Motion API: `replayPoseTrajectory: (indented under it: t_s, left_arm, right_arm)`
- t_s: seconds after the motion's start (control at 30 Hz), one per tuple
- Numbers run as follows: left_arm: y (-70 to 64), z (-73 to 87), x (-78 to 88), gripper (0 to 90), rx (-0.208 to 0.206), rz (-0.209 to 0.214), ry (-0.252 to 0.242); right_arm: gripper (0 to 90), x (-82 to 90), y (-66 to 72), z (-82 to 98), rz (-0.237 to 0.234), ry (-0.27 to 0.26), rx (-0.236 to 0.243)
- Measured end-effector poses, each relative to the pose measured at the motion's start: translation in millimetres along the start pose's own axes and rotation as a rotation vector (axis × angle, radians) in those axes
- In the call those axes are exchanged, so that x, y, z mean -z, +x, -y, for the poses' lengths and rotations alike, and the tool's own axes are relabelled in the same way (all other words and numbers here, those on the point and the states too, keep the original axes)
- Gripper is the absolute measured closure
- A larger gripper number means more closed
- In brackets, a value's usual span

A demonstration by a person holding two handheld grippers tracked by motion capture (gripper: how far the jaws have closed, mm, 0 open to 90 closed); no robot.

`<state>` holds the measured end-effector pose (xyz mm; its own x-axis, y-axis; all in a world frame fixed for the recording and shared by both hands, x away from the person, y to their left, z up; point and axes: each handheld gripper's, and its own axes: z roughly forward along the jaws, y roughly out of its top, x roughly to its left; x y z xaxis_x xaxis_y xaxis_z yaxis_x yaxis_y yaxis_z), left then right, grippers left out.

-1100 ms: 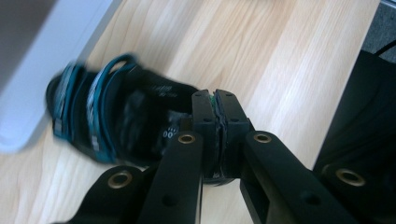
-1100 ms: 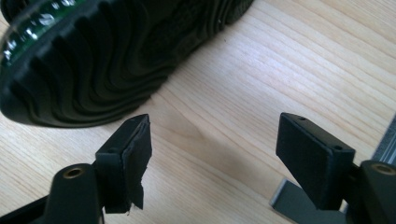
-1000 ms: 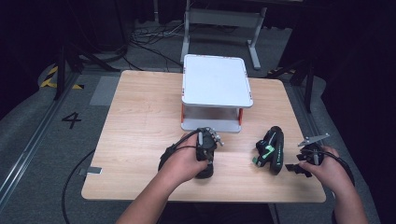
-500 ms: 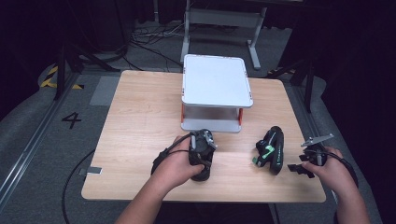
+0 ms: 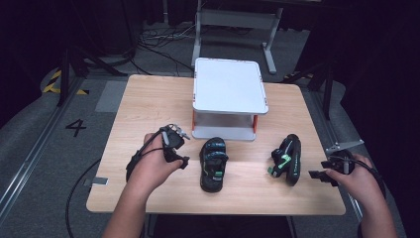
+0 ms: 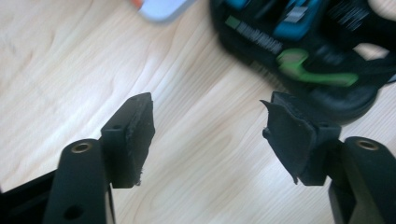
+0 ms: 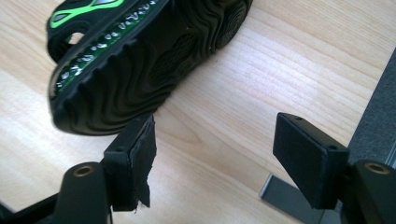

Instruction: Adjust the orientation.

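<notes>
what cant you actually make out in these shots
- Lower shelf of the white rack: high view, hidden by its top shelf.
- Left sandal strap lettering: left gripper view, blurred.
- Right sandal upper: right gripper view, tipped sole-on, top edge cuts it.
- Left gripper jaws: high view, too small.

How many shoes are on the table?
2: one sandal flat in the middle, before the white stand; the other sandal on its side to the right.

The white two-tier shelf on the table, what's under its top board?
Under the white shelf's top board only the front edge of the lower board and two orange posts show; the top covers the rest.
</notes>
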<state>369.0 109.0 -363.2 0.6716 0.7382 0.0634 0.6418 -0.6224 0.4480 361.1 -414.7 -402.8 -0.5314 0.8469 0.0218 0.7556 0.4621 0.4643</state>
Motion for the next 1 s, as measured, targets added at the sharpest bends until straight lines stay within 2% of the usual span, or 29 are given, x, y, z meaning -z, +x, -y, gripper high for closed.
replayPoseTrajectory:
  t_s: [0.03,0.07,0.17,0.37,0.43,0.57,0.63,0.73,0.77,0.9,0.97,1.0]
  left_arm:
    - [9.0,8.1,-1.8,32.4,0.021,0.017,0.022]
    - [9.0,8.1,-1.8,31.9,0.021,0.017,0.022]
    - [21.9,20.5,-6.5,31.7,0.07,0.02,0.085]
    - [39.8,40.3,-16.3,28.1,0.104,0.028,0.133]
    - [45.4,44.8,-21.1,27.7,0.118,0.039,0.124]
    - [51.4,49.7,-24.2,27.1,0.128,0.044,0.126]
    - [55.3,52.7,-25.6,27.1,0.139,0.046,0.121]
    - [59.9,59.1,-26.7,27.5,0.16,0.039,0.137]
    - [59.9,59.1,-26.7,27.5,0.16,0.039,0.137]
    - [61.6,65.8,-23.0,27.6,0.176,0.035,0.123]
    - [60.9,68.8,-21.9,27.6,0.183,0.04,0.119]
    - [60.7,70.5,-21.2,27.6,0.183,0.038,0.117]
  right_arm:
    - [31.0,0.6,-0.3,-0.6,0.005,-0.004,-0.003]
    - [31.0,0.6,-0.3,-0.6,0.005,-0.004,-0.003]
    - [27.2,0.6,0.0,-1.5,0.025,-0.033,-0.018]
    - [32.1,7.7,2.0,-9.8,0.038,-0.05,0.028]
    - [33.0,11.9,2.2,-19.9,0.047,-0.053,0.037]
    - [37.2,18.4,3.9,-31.9,0.025,-0.058,0.029]
    - [38.6,21.9,10.2,-44.4,0.03,-0.034,0.066]
    - [38.6,22.7,15.3,-54.3,0.024,-0.017,0.094]
    - [38.6,22.7,15.3,-54.3,0.024,-0.017,0.094]
    - [38.8,19.9,24.8,-70.8,0.015,-0.012,0.161]
    - [39.3,16.1,32.0,-78.2,-0.004,-0.004,0.201]
    - [39.4,10.8,41.0,-84.4,-0.035,0.004,0.225]
